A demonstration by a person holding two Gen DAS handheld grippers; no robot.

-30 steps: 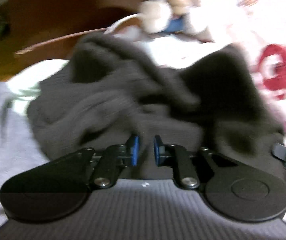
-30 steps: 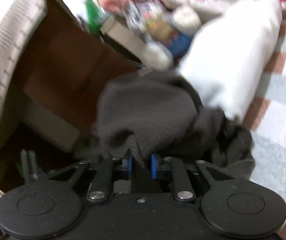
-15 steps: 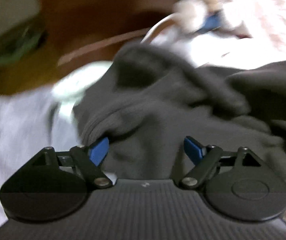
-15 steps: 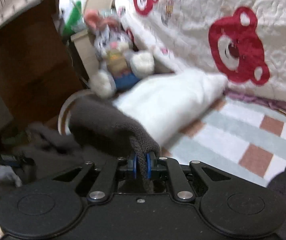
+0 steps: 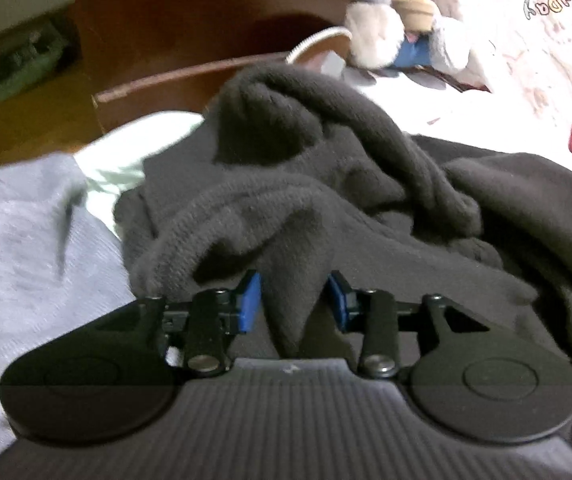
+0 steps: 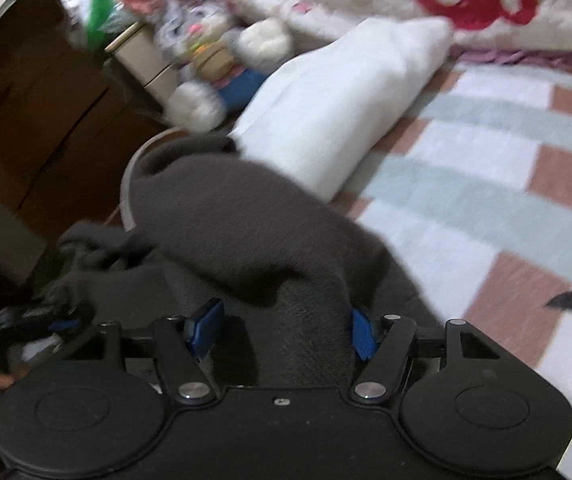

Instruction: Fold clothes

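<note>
A dark grey knit sweater [image 5: 326, 200] lies crumpled on the bed. My left gripper [image 5: 295, 300] hovers low over its near edge. Its jaws are closing, and a raised fold of the knit stands between the blue pads [image 5: 250, 300], which do not press on it. In the right wrist view a sleeve of the sweater [image 6: 246, 232] drapes over my right gripper [image 6: 284, 330]. Those jaws are opening wide; the cloth hangs loose between them and brushes the right pad [image 6: 360, 334]. The left gripper [image 6: 26, 320] and a hand show at the left edge of that view.
A light grey garment [image 5: 14, 260] and a pale green cloth [image 5: 114, 168] lie left of the sweater. Behind it are a white pillow [image 6: 342, 100], a plush bunny [image 6: 206, 52], a red-bear quilt [image 5: 546, 60] and brown wooden furniture [image 5: 186, 20]. A checked bedspread [image 6: 486, 180] spreads to the right.
The left jaws went from shut to wide, then narrowed around a fold of the sweater. The right jaws let go of the pinched sleeve edge and spread wide as the gripper dropped a little.
</note>
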